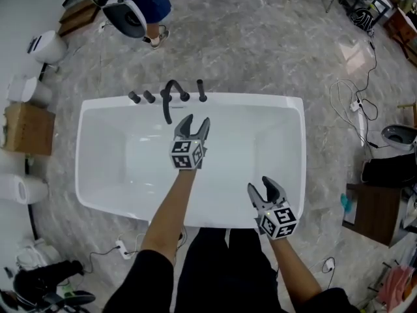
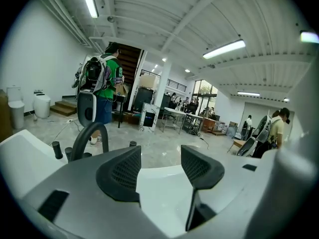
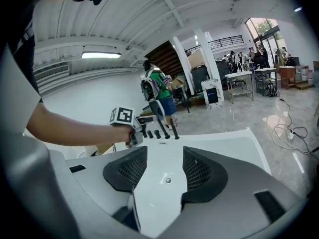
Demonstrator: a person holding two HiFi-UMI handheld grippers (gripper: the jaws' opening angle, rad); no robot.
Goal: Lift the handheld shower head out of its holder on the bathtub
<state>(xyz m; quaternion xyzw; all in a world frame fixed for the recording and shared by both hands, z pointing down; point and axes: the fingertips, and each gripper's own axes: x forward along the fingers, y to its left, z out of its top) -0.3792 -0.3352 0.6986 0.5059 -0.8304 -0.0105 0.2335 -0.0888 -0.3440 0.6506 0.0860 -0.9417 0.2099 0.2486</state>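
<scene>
The white bathtub [image 1: 91, 119] fills the middle of the head view. On its far rim stand black fittings: small knobs [image 1: 134, 97], an arched spout [image 1: 171, 95] and, at the right end, the slim upright handheld shower head [image 1: 202, 90] in its holder. My left gripper [image 1: 195, 123] hangs open over the tub, just short of the spout, with nothing between its jaws. In the left gripper view the spout [image 2: 88, 134] is ahead to the left. My right gripper [image 1: 262, 186] is open and empty near the tub's front rim; its view shows the shower head [image 3: 173, 128] far ahead.
A person in a green shirt with a backpack [image 1: 147, 4] stands on the grey floor beyond the fittings. Toilets [image 1: 45, 45] and a cardboard box [image 1: 27, 128] line the left side. Cables [image 1: 355, 103] lie on the floor at the right.
</scene>
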